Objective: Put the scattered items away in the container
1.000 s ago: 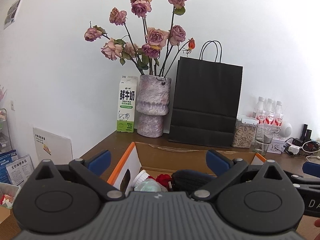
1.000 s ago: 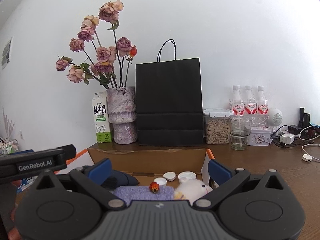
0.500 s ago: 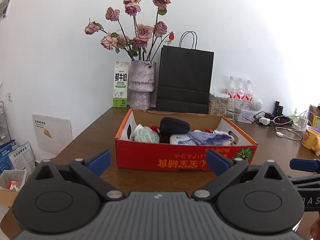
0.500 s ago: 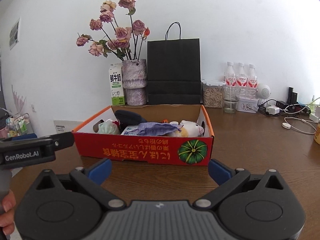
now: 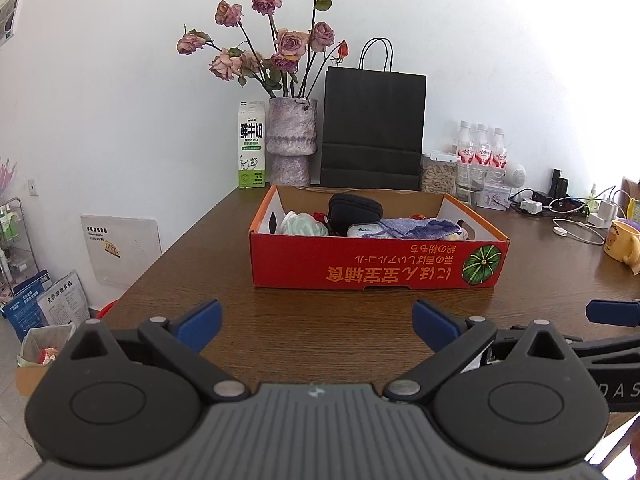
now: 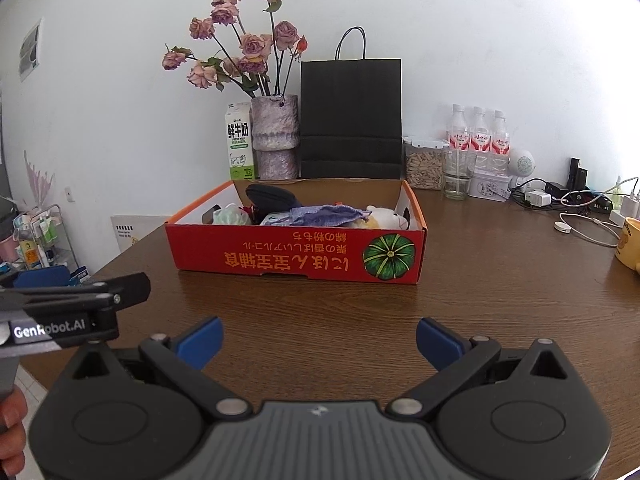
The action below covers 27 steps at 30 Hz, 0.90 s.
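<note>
Fingers (image 5: 199,319) of both grippers spread wide, empty, red box (image 5: 376,264) filled, well apart

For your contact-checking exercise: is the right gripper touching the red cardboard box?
Apart. In the right wrist view, the right gripper, jaws open and empty, sits short of the red cardboard box, with a bare strip of brown table between them.

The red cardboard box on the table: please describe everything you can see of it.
The red cardboard box is a shallow open tray with orange rims and plain brown inner walls. Its front wall shows upside-down yellow characters and a green pumpkin picture. It sits flat on the brown wooden table, holding a black pouch, a purple cloth bag and a white plush toy. No gripper touches it.
</note>
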Each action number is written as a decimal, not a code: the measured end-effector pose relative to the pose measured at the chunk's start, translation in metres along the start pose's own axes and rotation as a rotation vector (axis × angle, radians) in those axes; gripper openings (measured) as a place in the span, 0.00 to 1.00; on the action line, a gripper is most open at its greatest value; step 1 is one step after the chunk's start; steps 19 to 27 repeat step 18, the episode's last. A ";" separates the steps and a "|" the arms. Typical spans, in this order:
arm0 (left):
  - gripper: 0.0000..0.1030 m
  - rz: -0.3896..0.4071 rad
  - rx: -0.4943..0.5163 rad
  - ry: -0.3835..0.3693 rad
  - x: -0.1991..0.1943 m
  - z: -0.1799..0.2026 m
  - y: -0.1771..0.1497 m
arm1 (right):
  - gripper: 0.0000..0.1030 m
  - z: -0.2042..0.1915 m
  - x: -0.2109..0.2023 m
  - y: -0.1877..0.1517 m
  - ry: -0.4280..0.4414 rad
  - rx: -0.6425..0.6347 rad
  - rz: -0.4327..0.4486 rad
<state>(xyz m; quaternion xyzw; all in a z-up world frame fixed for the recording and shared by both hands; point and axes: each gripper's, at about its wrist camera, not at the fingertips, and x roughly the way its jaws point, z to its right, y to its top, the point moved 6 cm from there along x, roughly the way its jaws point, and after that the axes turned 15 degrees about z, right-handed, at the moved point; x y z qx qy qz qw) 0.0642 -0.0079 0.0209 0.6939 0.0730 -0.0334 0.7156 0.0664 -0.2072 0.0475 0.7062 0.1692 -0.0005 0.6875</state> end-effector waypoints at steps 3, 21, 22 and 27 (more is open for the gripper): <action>1.00 -0.003 0.002 -0.005 0.001 0.000 -0.002 | 1.00 0.001 0.003 -0.001 -0.001 0.006 -0.007; 1.00 -0.003 0.013 0.002 0.001 0.001 -0.002 | 1.00 0.001 0.008 -0.003 0.003 0.006 -0.023; 1.00 -0.003 0.013 0.002 0.001 0.001 -0.002 | 1.00 0.001 0.008 -0.003 0.003 0.006 -0.023; 1.00 -0.003 0.013 0.002 0.001 0.001 -0.002 | 1.00 0.001 0.008 -0.003 0.003 0.006 -0.023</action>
